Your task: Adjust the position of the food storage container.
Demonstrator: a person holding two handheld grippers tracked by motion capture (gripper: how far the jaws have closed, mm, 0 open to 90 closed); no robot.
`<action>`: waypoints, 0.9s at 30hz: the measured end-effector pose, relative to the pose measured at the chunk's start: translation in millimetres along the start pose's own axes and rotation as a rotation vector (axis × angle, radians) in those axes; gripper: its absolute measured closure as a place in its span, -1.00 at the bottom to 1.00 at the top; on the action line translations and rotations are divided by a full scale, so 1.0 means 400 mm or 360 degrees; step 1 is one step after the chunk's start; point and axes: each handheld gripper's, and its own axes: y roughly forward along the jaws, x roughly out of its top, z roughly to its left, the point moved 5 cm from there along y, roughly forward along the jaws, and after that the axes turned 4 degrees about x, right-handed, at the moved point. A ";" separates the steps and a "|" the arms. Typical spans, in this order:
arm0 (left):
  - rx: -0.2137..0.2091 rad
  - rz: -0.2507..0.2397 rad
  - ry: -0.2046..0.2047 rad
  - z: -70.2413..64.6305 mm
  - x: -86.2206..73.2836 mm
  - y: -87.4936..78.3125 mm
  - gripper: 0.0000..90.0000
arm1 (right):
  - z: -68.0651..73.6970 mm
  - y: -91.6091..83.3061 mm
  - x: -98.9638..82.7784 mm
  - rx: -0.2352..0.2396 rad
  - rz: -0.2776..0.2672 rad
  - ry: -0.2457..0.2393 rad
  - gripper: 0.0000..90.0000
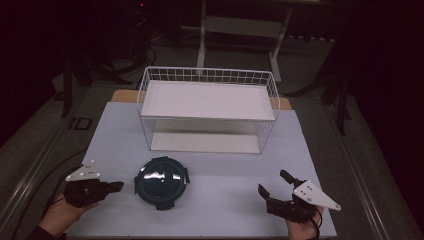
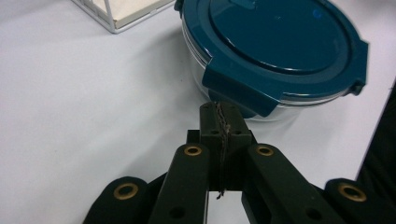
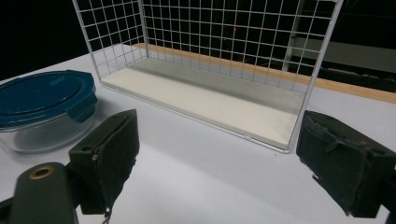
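A round glass container with a dark blue clip-on lid [image 1: 161,182] stands on the white table top, near the front and left of centre. My left gripper [image 1: 119,186] lies just left of it, shut with nothing between its pads. In the left gripper view the closed tips [image 2: 222,109] point at a latch flap of the container's lid [image 2: 275,46] and sit just short of it. My right gripper [image 1: 272,182] rests at the front right, open and holding nothing. In the right gripper view, the right gripper [image 3: 224,158] frames bare table, with the container [image 3: 44,107] at far left.
A white wire shelf rack [image 1: 207,107] with two white decks stands behind the container at mid-table; its lower deck [image 3: 210,100] lies ahead of the right gripper. The table [image 1: 225,200] ends close to both hands. Dark floor, cables and stands surround it.
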 end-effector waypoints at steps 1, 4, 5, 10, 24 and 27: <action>-0.0013 0.0005 0.0005 -0.002 0.002 0.005 0.98 | 0.000 0.000 0.000 0.0002 -0.0002 -0.0002 -0.71; -0.0032 0.0029 0.0018 -0.009 0.009 0.024 0.98 | 0.000 0.000 -0.001 0.0004 0.0001 0.0002 -0.71; -0.0032 0.0035 0.0017 -0.012 0.011 0.030 0.98 | 0.000 0.000 -0.001 0.0003 0.0001 0.0002 -0.71; -0.0058 0.0071 0.0039 -0.022 0.017 0.049 0.99 | 0.000 -0.001 0.000 0.0008 0.0000 0.0004 -0.71; -0.0050 0.0085 0.0095 -0.042 0.059 0.097 0.99 | 0.005 0.001 -0.001 0.0019 0.0005 -0.0005 -0.71; -0.0042 0.0079 0.0123 -0.054 0.074 0.115 0.99 | 0.003 0.002 -0.002 0.0020 0.0007 0.0007 -0.71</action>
